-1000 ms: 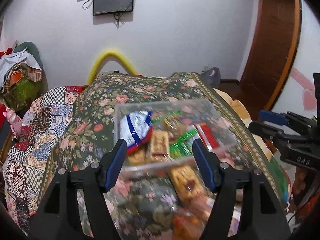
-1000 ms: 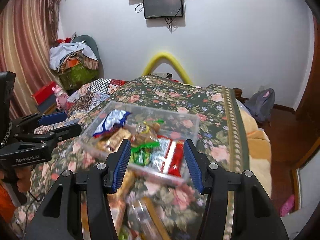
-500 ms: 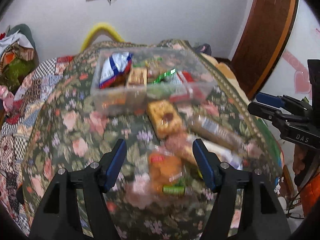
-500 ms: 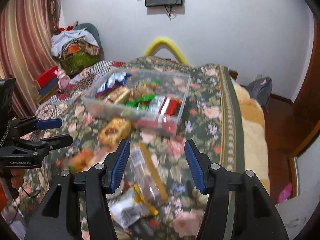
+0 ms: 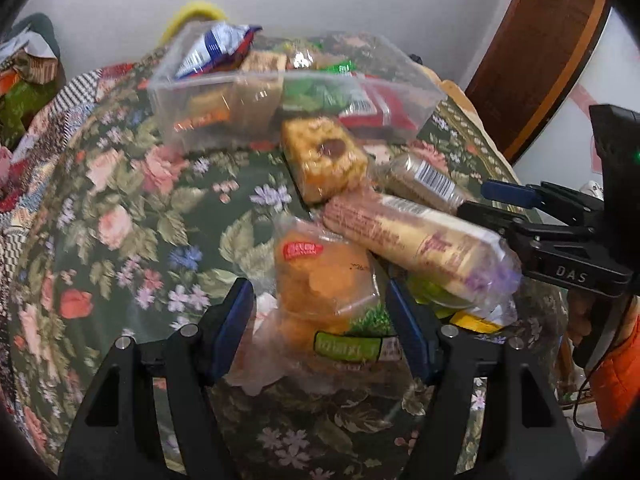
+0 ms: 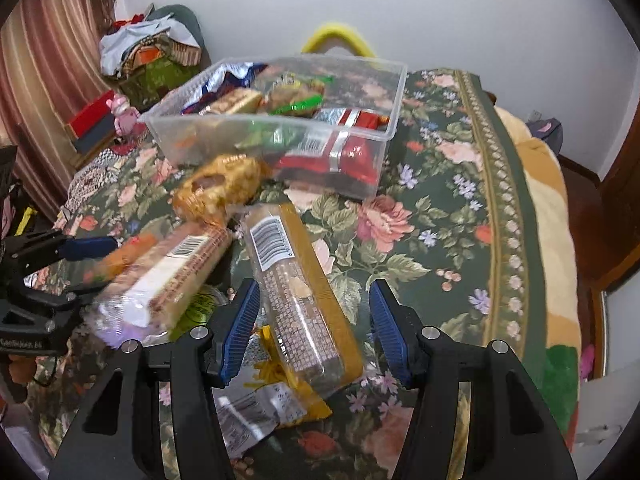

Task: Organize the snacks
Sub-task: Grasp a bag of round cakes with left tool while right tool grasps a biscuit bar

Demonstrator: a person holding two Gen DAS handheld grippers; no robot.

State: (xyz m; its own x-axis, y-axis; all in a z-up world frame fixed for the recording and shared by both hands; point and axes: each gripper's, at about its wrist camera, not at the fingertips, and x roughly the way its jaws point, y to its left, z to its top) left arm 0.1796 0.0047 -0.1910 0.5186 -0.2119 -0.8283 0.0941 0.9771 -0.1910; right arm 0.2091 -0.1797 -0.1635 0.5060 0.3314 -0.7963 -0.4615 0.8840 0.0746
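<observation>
- Left wrist view: left claw point(image 5: 320, 312) gapes apart around a bagged orange pastry point(image 5: 324, 280) lying on the floral bedspread point(image 5: 132, 216); the clear snack bin point(image 5: 280, 88) sits beyond.
- Right wrist view: right claw point(image 6: 314, 328) stands apart, astride a long cracker pack point(image 6: 298, 292) whose axis points toward the bin; white-walled bedroom.

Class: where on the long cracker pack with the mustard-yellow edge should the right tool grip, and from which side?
Grip the cracker pack across its narrow width, near the middle, coming from above. It lies flat and long, already between the open right tool, whose fingers flank its long sides.
</observation>
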